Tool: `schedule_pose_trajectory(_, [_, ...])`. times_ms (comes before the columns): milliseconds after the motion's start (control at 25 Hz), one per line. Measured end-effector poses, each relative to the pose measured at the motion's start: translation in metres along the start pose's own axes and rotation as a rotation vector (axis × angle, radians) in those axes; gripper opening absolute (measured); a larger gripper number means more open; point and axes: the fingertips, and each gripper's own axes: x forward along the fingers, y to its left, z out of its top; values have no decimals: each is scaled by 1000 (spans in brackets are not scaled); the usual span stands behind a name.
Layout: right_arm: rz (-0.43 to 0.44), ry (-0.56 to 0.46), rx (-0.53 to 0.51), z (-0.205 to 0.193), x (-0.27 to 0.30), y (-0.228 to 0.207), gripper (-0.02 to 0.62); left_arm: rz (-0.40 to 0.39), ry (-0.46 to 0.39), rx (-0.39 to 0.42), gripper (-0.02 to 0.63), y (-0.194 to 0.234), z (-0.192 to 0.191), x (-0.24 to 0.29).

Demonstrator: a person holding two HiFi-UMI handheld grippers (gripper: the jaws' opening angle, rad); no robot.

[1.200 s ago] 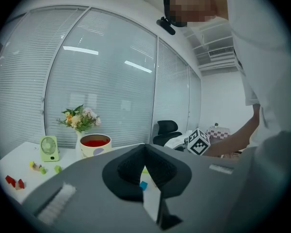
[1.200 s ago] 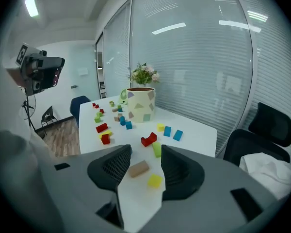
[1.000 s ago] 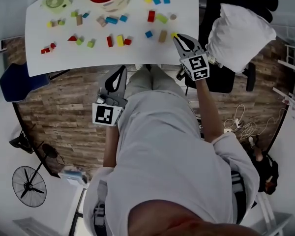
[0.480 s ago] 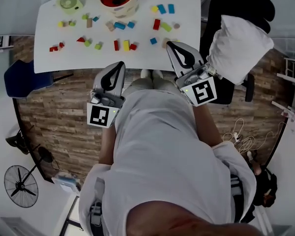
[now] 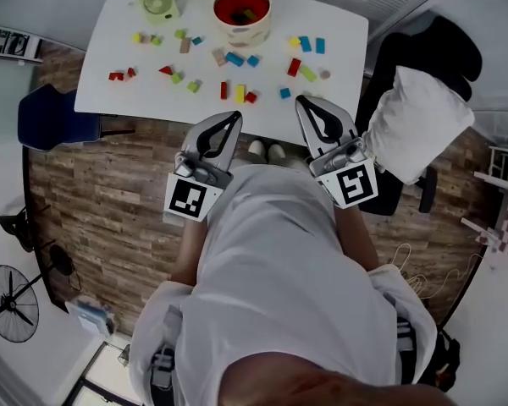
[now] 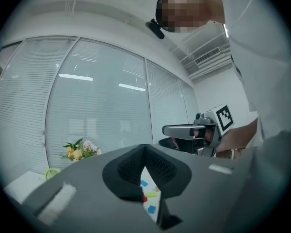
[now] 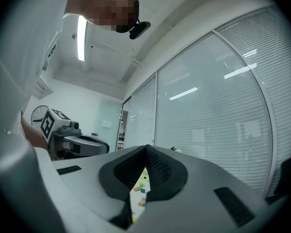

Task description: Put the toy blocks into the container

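mostly the toy blocks (image 5: 239,93) lie scattered loose over the white surface (image 5: 144,100): red, yellow, green, blue and tan pieces spread from its left side to its right, all apart from both claws. container (image 5: 247,34), round with a red inside, stands at the far edge of the surface near the middle; a few small pieces show inside it, too small to tell. small green object (image 5: 157,4) sits left of the container, flowers (image 6: 80,150) beside it at the far edge. left claw (image 5: 234,118) and right claw (image 5: 303,102) are held side by side in front of the person's torso (image 5: 271,260), tips toward the near edge of the surface, touching no block. left claw is pressed together, pads meeting at the tip, nothing pinched; right claw the same, pressed together and empty. marker cube (image 5: 193,199) sits at the back of the left claw; the right one has its own too. wooden floor (image 5: 93,193) lies under them. blue chair (image 5: 51,121) at the surface's left, black chair (image 5: 444,45) with a white pillow (image 5: 419,125) at the right, fan (image 5: 4,299) at lower left.
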Motion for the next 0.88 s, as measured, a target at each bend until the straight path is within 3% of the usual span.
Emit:
schedule_pose_trajectory(320, [49,31,28,-7,3,13,0,56,10,-41,-2,4,-9,-16])
schedule_pose_trajectory(880, [43,18,63,-12,1,8,0,49,75,-38,-2,-6,-20,-18])
